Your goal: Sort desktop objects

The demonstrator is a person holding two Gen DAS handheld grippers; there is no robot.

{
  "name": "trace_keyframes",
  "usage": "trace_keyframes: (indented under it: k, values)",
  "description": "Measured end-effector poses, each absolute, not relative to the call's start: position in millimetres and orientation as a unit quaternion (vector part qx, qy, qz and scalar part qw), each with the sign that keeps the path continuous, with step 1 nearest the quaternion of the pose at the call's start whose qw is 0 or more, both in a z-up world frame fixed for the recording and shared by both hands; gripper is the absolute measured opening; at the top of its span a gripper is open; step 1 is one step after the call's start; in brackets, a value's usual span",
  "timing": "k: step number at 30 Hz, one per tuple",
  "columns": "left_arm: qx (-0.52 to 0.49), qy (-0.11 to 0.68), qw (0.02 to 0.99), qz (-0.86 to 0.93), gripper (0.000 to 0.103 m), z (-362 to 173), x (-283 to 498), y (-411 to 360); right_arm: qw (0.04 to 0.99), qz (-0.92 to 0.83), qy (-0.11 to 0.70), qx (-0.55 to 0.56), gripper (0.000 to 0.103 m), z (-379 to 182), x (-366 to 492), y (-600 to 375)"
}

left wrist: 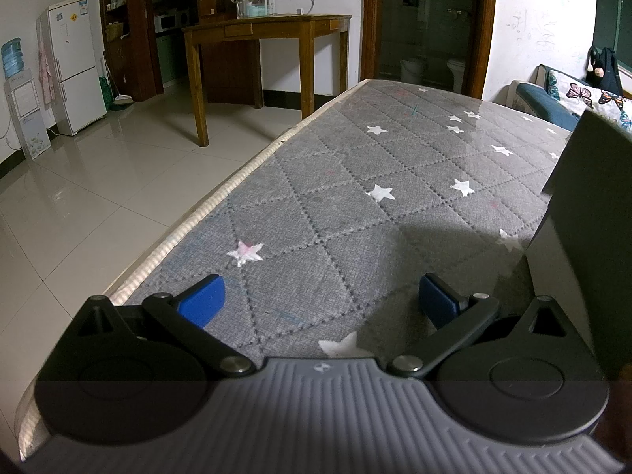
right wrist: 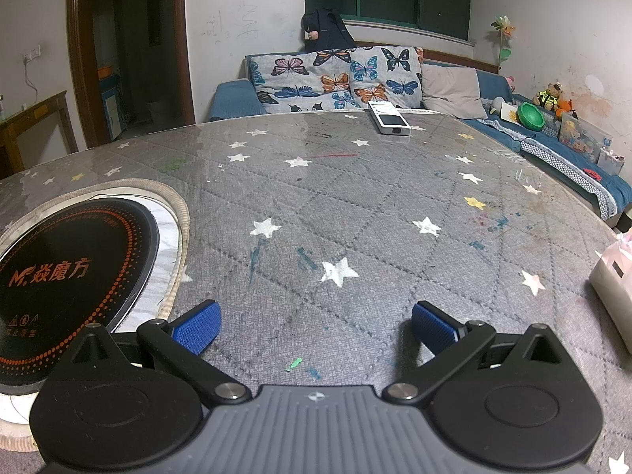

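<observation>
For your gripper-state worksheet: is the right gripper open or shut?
Open. The right gripper has its blue pads spread wide apart, with only tablecloth between them.

I'm in somebody's living room at home: butterfly-print sofa (right wrist: 335, 79) with stuffed toys (right wrist: 551, 94) on it, white fridge (left wrist: 75, 63) and water dispenser (left wrist: 23, 98) on the tiled floor, wooden side table (left wrist: 268, 27), quilted star tablecloth (right wrist: 355, 205).
</observation>
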State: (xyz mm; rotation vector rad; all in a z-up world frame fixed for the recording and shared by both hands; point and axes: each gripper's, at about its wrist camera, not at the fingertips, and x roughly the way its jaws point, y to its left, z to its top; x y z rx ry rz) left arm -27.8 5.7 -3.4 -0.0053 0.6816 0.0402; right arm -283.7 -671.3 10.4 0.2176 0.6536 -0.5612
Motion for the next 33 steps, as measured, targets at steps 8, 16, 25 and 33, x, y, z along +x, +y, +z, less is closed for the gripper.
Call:
trace_keyframes:
  k: [8, 16, 25, 33]
  values:
    - [-0.003, 0.334, 0.942, 0.02, 0.103, -3.4, -28.2, 6.2, 0.903, -0.271, 0.316, 0.105, 0.103, 10.4, -283.5, -671.3]
    - [-0.003, 0.334, 0.942, 0.02, 0.103, -3.4, -28.3, 6.3, 0.903, -0.271, 0.316, 0.105, 0.103, 10.7, -284.9, -671.7]
    - [-0.003, 0.334, 0.942, 0.02, 0.103, -3.9, -28.1, 6.8, 0.903, -0.272, 0.316, 0.105, 0.103, 10.9, -286.4, -672.2]
    - [-0.003, 0.334, 0.942, 0.02, 0.103, -3.9, -28.1, 6.7, 0.903, -0.272, 0.316, 0.105, 0.103, 10.3, -282.7, -671.0]
